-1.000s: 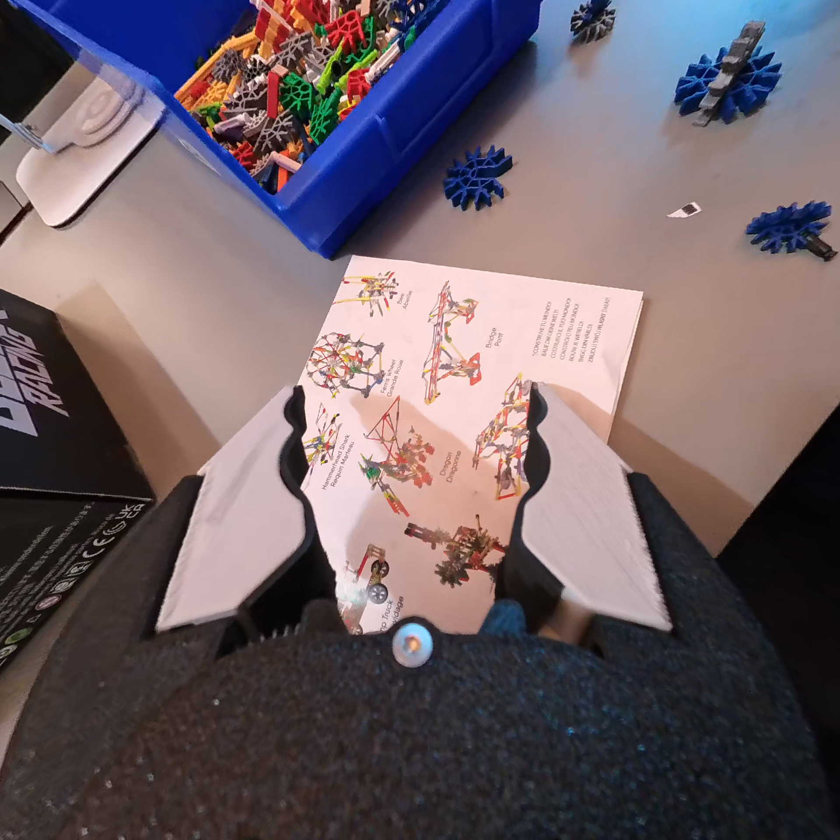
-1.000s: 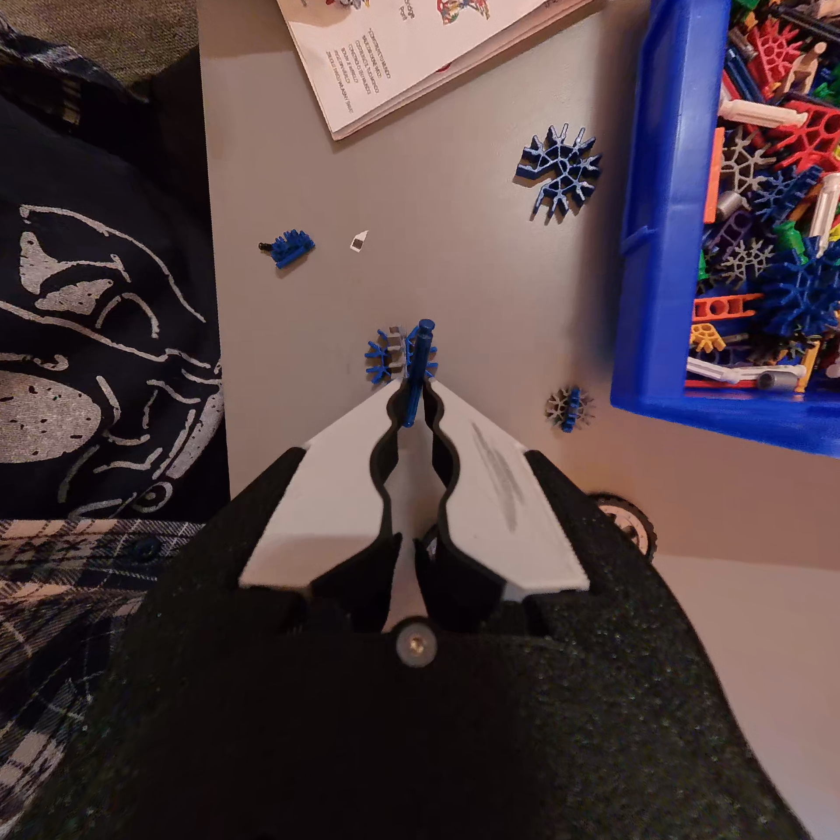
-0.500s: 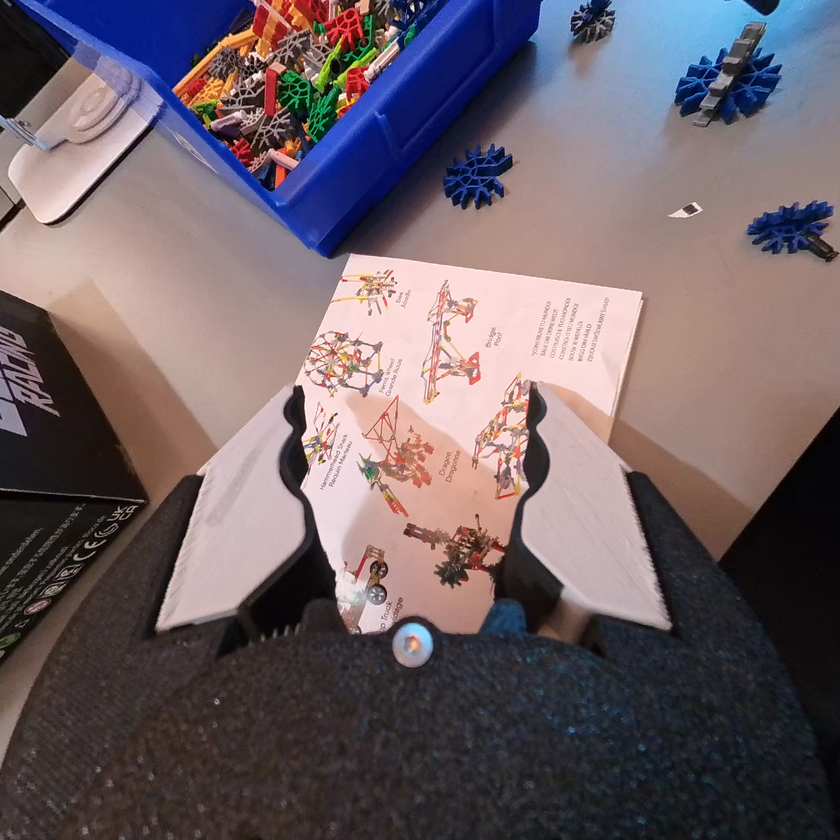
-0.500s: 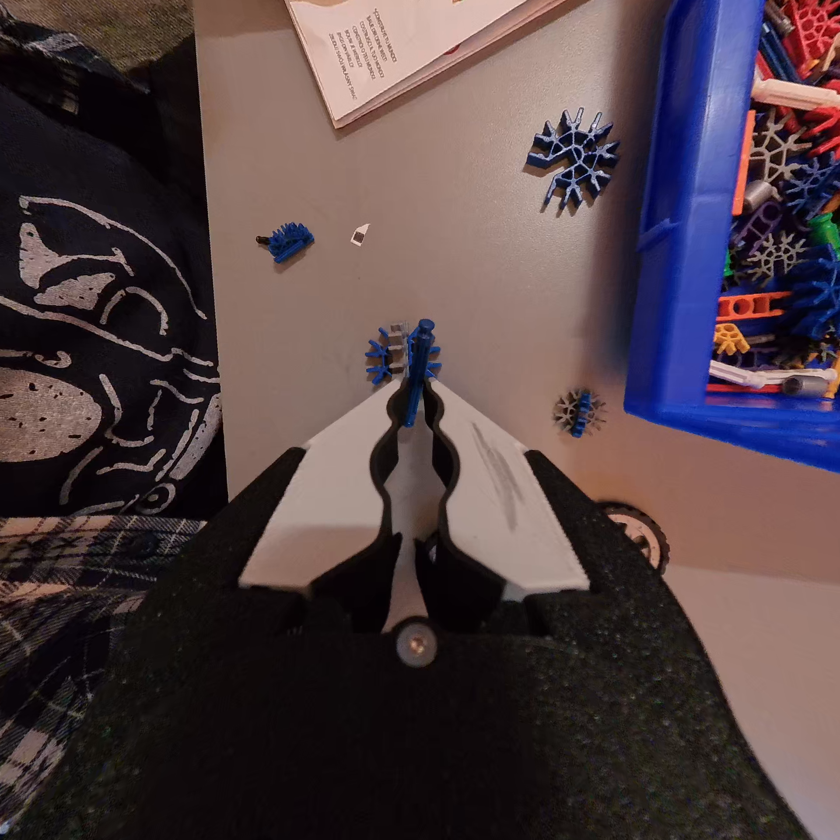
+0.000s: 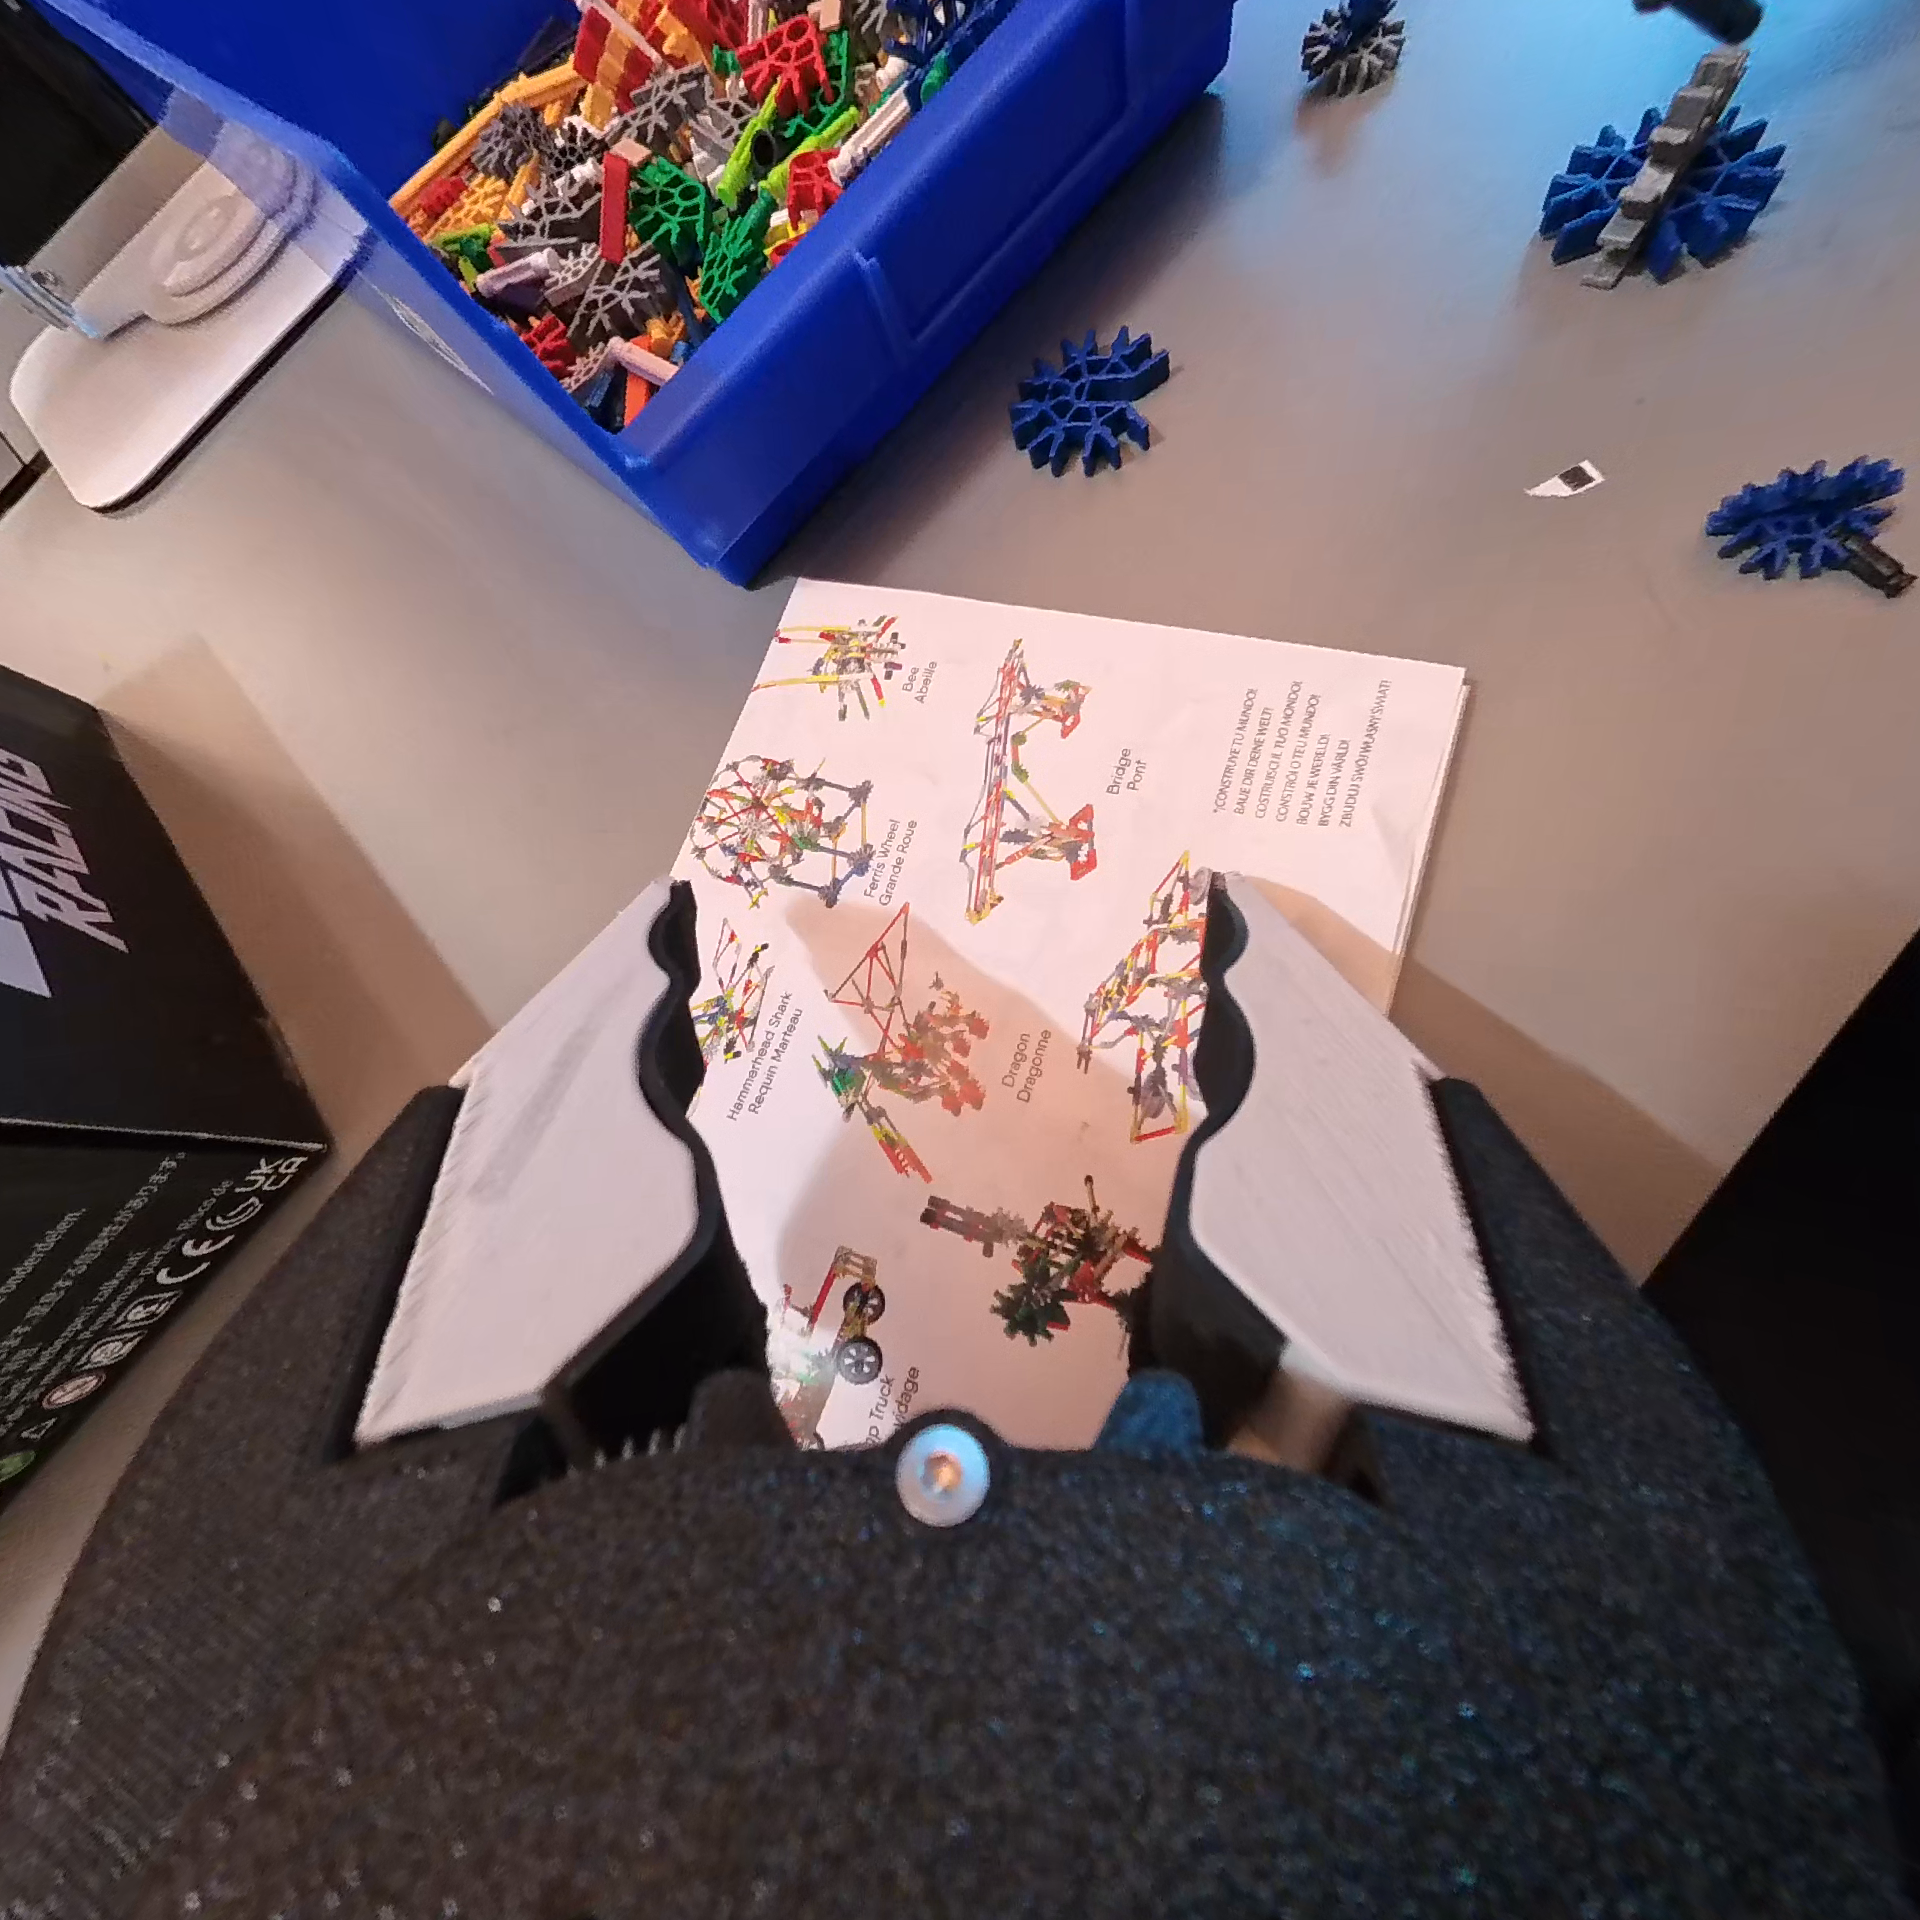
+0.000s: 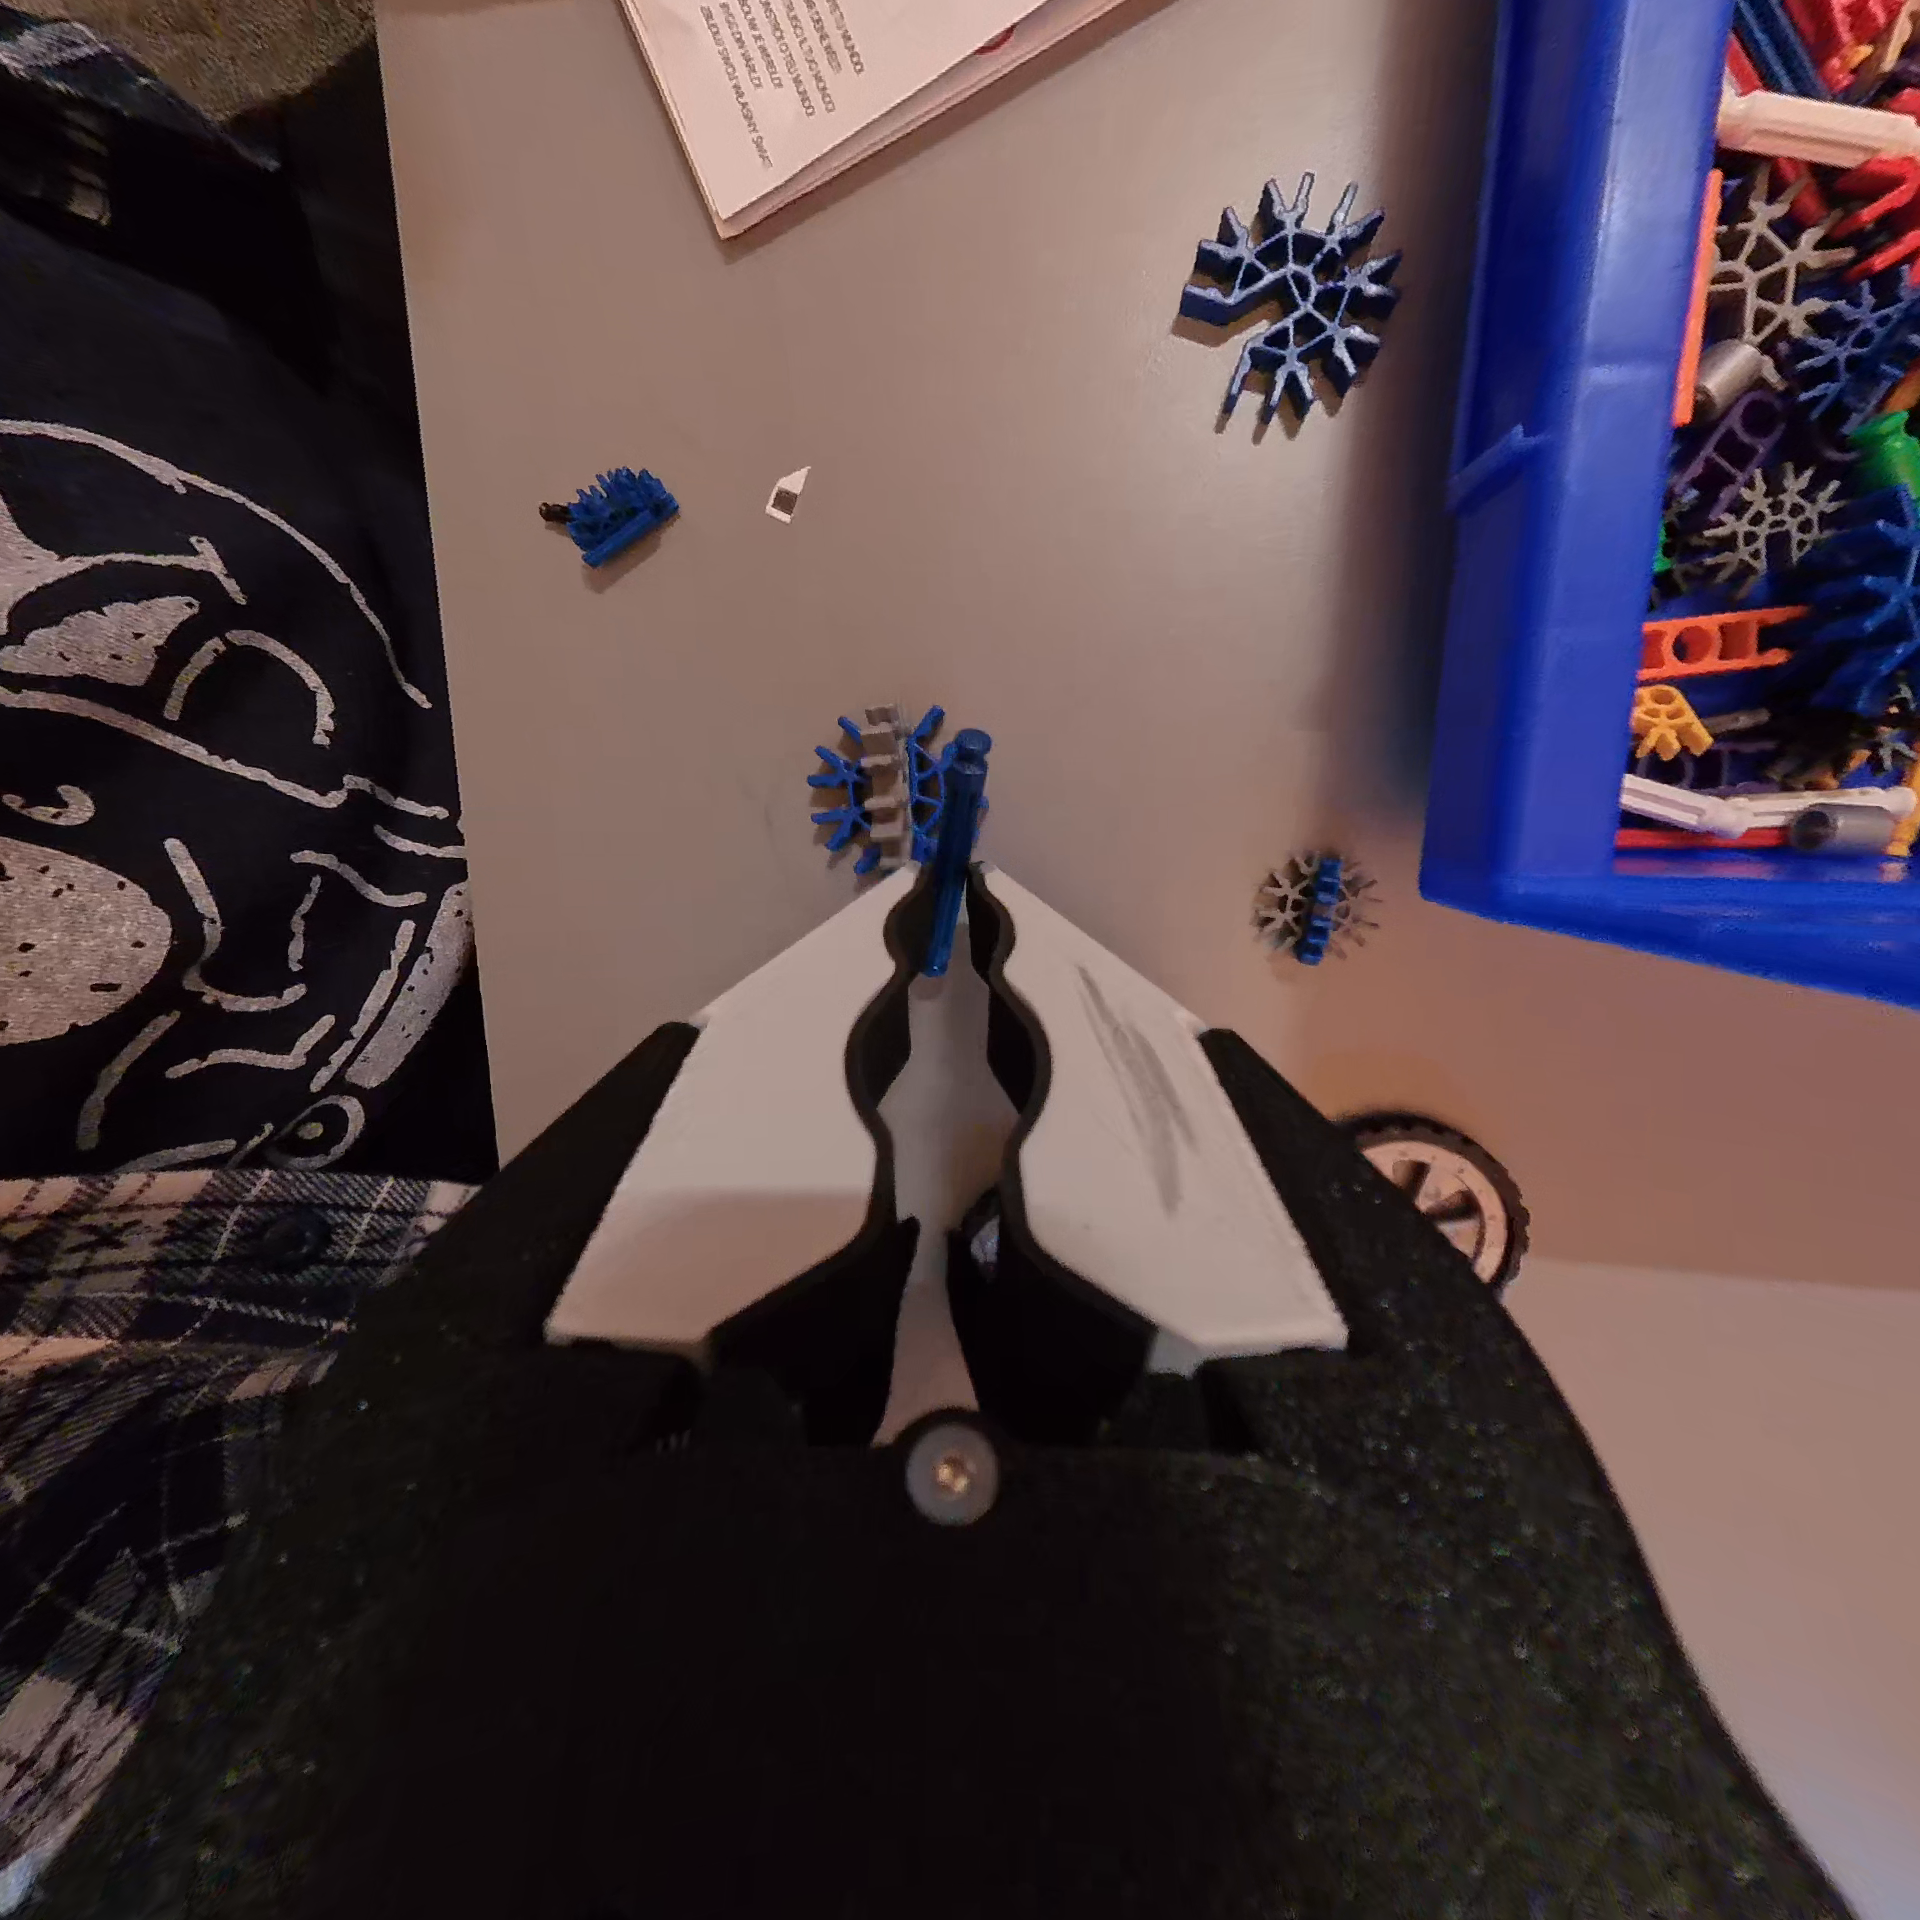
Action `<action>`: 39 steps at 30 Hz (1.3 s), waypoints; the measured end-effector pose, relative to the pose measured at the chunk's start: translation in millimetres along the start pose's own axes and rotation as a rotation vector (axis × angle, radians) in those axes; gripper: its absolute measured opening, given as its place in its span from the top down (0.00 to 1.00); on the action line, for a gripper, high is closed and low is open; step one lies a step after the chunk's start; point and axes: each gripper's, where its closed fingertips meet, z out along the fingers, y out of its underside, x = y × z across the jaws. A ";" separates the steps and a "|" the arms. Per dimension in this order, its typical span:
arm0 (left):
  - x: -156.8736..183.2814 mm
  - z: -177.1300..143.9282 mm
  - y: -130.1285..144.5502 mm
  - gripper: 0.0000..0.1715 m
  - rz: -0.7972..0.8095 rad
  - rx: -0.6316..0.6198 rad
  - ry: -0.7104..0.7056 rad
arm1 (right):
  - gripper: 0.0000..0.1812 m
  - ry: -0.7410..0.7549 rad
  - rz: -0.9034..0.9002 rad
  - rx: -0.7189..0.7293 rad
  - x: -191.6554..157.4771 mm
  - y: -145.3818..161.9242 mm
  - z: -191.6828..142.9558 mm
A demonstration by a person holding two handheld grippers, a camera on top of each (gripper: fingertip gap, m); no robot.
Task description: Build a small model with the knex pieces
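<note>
A short blue rod [image 6: 954, 847] sits pinched between the tips of the right gripper [image 6: 943, 883], whose jaws stand nearly together with only the rod's thickness between them. The rod's long axis runs straight out along the fingers, pointing toward the top of the right wrist view, its round head sticking out past the fingertips. Just beyond that head and a little to its left, near the middle of the frame, lies a blue snowflake connector with a grey piece [image 6: 878, 784] set across it; whether rod and connector touch cannot be told, since they overlap in this view.

Outward from there, the grey table [image 6: 1039, 582] carries a larger blue snowflake connector [image 6: 1294, 301] at upper right, a small grey-and-blue connector [image 6: 1314, 906] at right of centre, a small blue piece [image 6: 618, 511] at upper left, and a wheel [image 6: 1455, 1195] partly hidden behind the right finger. A blue bin [image 6: 1538, 520] of mixed coloured parts fills the right edge.

The left gripper [image 5: 940, 894] hangs with jaws wide and empty above an instruction booklet [image 5: 1091, 831] in the centre of its frame, well apart from the rod. A black box [image 5: 125, 987] lies at its left edge.
</note>
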 end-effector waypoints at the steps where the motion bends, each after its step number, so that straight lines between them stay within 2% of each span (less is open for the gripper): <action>1: 0.0 0.0 0.0 0.44 0.000 0.000 0.000 | 0.97 0.005 0.002 -0.003 0.6 1.3 -1.0; 9: -3.1 -1.8 -4.5 0.44 0.029 -0.019 -0.041 | 0.97 0.021 0.030 -0.011 -7.2 14.7 -10.2; 15: 10.4 -8.1 -37.2 0.44 0.113 0.022 -0.039 | 0.97 0.003 0.037 -0.004 -23.5 21.3 -9.5; 20: 45.3 4.9 -73.5 0.45 0.198 0.071 0.075 | 0.97 0.003 0.042 -0.006 -32.3 23.1 -1.0; 24: 89.6 25.7 -94.6 0.51 0.276 0.069 0.245 | 0.97 0.034 0.053 -0.019 -29.8 25.9 4.9; 26: 110.9 39.4 -95.2 0.55 0.311 0.025 0.329 | 0.98 0.050 0.054 -0.018 -28.0 25.2 8.3; 29: 135.2 58.5 -89.2 0.55 0.354 -0.054 0.421 | 0.98 0.088 0.062 -0.014 -21.7 24.6 10.9; 31: 149.2 61.4 -95.1 0.57 0.342 -0.045 0.492 | 0.98 0.102 0.057 -0.005 -19.1 23.3 10.8; 37: 155.4 63.0 -94.2 0.57 0.324 -0.083 0.561 | 0.98 0.151 0.046 0.020 -7.6 15.7 13.5; 39: 156.1 60.2 -95.0 0.53 0.287 -0.079 0.595 | 0.98 0.163 0.044 0.027 -3.6 13.6 14.1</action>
